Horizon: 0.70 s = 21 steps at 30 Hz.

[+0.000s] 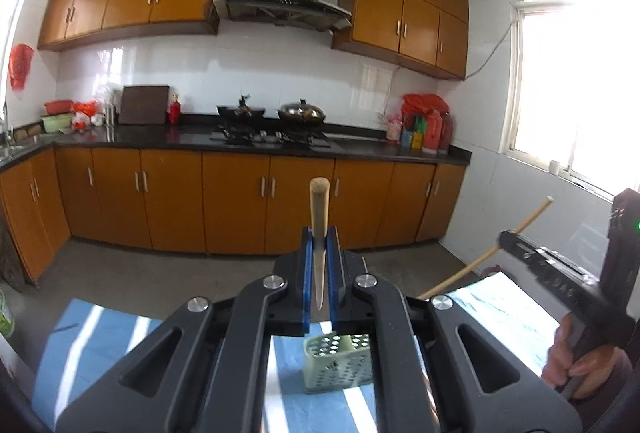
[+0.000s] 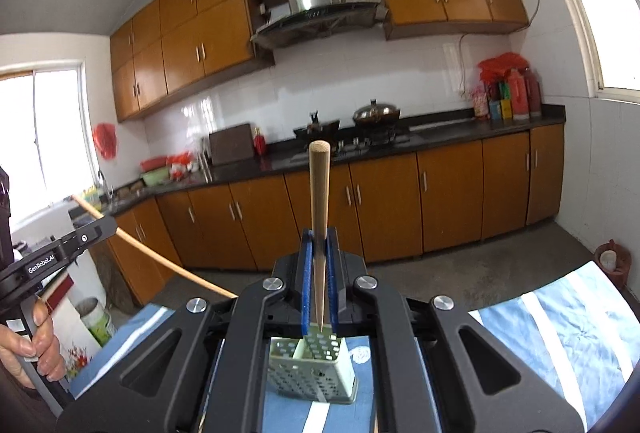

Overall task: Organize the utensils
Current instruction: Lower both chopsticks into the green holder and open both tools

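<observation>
My left gripper (image 1: 319, 237) is shut on a wooden chopstick (image 1: 319, 209) that stands upright, thick end up, its thin tip pointing down above a pale green perforated utensil holder (image 1: 340, 365) on the blue striped cloth. My right gripper (image 2: 319, 237) is shut on a second wooden chopstick (image 2: 319, 193), also upright, its tip just above the same holder (image 2: 312, 369). The right gripper with its chopstick shows at the right of the left wrist view (image 1: 520, 229). The left gripper with its chopstick shows at the left of the right wrist view (image 2: 92, 229).
The holder stands on a table with a blue and white striped cloth (image 2: 560, 329). Beyond it lie a grey floor (image 1: 160, 273) and orange kitchen cabinets under a black counter (image 1: 280, 145) with a stove and pots. A bucket (image 2: 96, 317) stands left of the table.
</observation>
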Tool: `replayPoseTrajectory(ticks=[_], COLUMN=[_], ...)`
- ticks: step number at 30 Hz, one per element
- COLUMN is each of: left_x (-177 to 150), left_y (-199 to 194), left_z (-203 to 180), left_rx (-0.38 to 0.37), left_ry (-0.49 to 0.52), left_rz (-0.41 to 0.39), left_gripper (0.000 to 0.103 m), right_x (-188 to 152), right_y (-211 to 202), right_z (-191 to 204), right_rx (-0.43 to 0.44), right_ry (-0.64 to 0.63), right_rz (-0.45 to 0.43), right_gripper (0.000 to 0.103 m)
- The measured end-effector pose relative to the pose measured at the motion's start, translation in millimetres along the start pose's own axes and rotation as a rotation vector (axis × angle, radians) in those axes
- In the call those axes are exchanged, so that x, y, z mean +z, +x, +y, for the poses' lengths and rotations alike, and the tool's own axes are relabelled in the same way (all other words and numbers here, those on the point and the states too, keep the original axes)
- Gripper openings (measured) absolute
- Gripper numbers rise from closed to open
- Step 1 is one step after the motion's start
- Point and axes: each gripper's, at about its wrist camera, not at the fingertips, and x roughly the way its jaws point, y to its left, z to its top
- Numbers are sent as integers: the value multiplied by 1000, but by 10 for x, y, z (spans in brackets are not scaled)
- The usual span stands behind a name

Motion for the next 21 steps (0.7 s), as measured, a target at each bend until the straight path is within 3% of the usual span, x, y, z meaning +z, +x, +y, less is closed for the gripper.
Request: replayPoseTrajectory(ticks=[21], left_x=[-520], left_y=[694], left_z=[59], left_rx=[-25], left_ry=[-9], left_rz=[180], left_gripper=[8], right_x=[-426], right_y=[503], right_z=[-31], right_rx=[-31], right_ry=[14], right_rz=[175], right_gripper=[7])
